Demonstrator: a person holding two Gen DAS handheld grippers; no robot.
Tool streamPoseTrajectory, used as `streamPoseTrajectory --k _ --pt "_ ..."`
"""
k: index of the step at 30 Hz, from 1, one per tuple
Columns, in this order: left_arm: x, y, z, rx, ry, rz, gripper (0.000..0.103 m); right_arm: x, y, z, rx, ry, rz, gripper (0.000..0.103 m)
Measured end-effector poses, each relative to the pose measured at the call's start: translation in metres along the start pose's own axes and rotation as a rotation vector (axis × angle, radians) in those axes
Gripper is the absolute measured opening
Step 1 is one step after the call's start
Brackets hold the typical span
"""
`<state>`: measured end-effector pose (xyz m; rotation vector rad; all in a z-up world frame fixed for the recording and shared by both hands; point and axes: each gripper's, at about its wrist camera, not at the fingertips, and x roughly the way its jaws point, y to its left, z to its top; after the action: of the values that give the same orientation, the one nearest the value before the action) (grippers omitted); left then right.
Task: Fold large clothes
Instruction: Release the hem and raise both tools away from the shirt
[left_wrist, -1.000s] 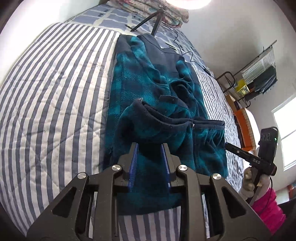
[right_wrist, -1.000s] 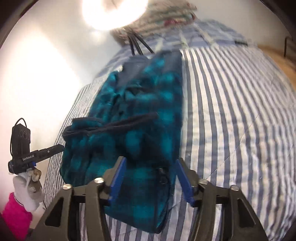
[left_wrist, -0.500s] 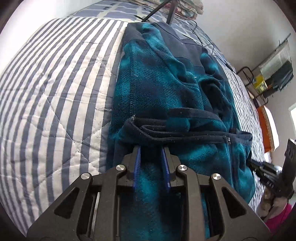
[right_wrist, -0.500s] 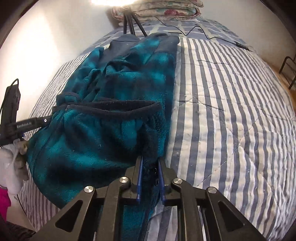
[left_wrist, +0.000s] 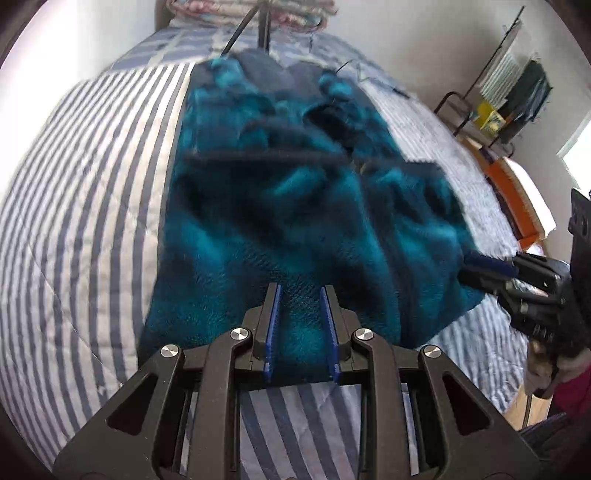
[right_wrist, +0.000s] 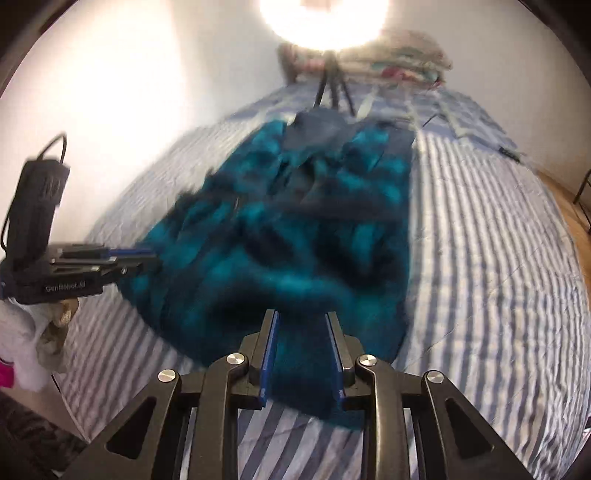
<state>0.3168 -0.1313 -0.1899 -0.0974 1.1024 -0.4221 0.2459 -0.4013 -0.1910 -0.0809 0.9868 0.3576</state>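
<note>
Left wrist view: my left gripper (left_wrist: 300, 325) is clamped on the near hem of the teal fleece garment (left_wrist: 295, 206), lying lengthwise on the striped bed (left_wrist: 92, 221). My right gripper (right_wrist: 301, 350) has just been reopening, fleece between its jaws; grip unclear.

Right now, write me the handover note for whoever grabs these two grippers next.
Left gripper: shut on the near edge of the teal fleece garment.
Right gripper: jaws have just been opening; fleece lies between them but looks unpinched.
Garment: lengthwise on the striped quilt, narrowed to a strip, rumpled in the middle.
Done: sides appear folded in.
Left: release, smooth, fold end over end.
</note>
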Motion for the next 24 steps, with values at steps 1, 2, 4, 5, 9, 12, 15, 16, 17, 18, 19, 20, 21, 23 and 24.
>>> streamPoseTrajectory --k 1,2,4,5,9,12,15,16,17,18,19,20,21,23,24 --pt "0.008 0.001 -0.002 0.005 0.024 0.01 0.023 0.008 0.004 -0.004 -0.027 0.028 -0.012 0.025" --pt "0.01 -0.002 -0.003 0.022 0.03 0.021 0.023 0.012 0.006 -0.006 -0.044 0.042 -0.021 0.025" --pt "0.014 -0.008 -0.005 0.062 0.037 0.047 0.023 0.019 0.005 -0.008 -0.056 0.069 -0.022 0.025" --pt "0.013 -0.01 -0.005 0.059 0.045 0.057 0.023 0.02 0.002 -0.007 -0.035 0.081 -0.013 0.025" --pt "-0.01 -0.021 0.001 0.031 0.024 0.074 0.023 -0.004 0.005 -0.002 -0.002 0.064 -0.028 0.025" --pt "-0.046 -0.03 -0.001 0.071 -0.04 0.066 0.023 -0.046 0.012 -0.003 -0.031 -0.023 -0.043 0.029" --pt "-0.094 -0.036 0.001 0.062 -0.126 0.044 0.023 -0.1 0.017 -0.004 -0.029 -0.125 -0.087 0.031" --pt "-0.109 -0.037 0.003 0.046 -0.156 0.032 0.024 -0.121 0.016 -0.003 -0.009 -0.159 -0.076 0.032" --pt "-0.133 -0.039 0.004 0.02 -0.197 0.012 0.023 -0.134 0.017 -0.002 0.003 -0.181 -0.068 0.034" --pt "-0.149 -0.04 0.004 0.009 -0.22 -0.004 0.024 -0.154 0.018 0.0 0.014 -0.214 -0.068 0.037" --pt "-0.169 -0.043 0.004 0.003 -0.247 -0.021 0.024 -0.174 0.021 0.002 0.014 -0.247 -0.088 0.044" --pt "-0.178 -0.044 0.011 0.004 -0.26 -0.028 0.024 -0.187 0.024 0.003 0.009 -0.27 -0.103 0.047" --pt "-0.197 -0.048 0.012 0.014 -0.278 -0.032 0.024 -0.204 0.029 0.004 -0.004 -0.296 -0.124 0.047" --pt "-0.226 -0.059 0.011 0.037 -0.314 -0.011 0.024 -0.233 0.038 0.006 -0.028 -0.337 -0.156 0.057" --pt "-0.244 -0.064 0.01 0.053 -0.34 0.005 0.024 -0.248 0.044 0.007 -0.034 -0.36 -0.177 0.06"
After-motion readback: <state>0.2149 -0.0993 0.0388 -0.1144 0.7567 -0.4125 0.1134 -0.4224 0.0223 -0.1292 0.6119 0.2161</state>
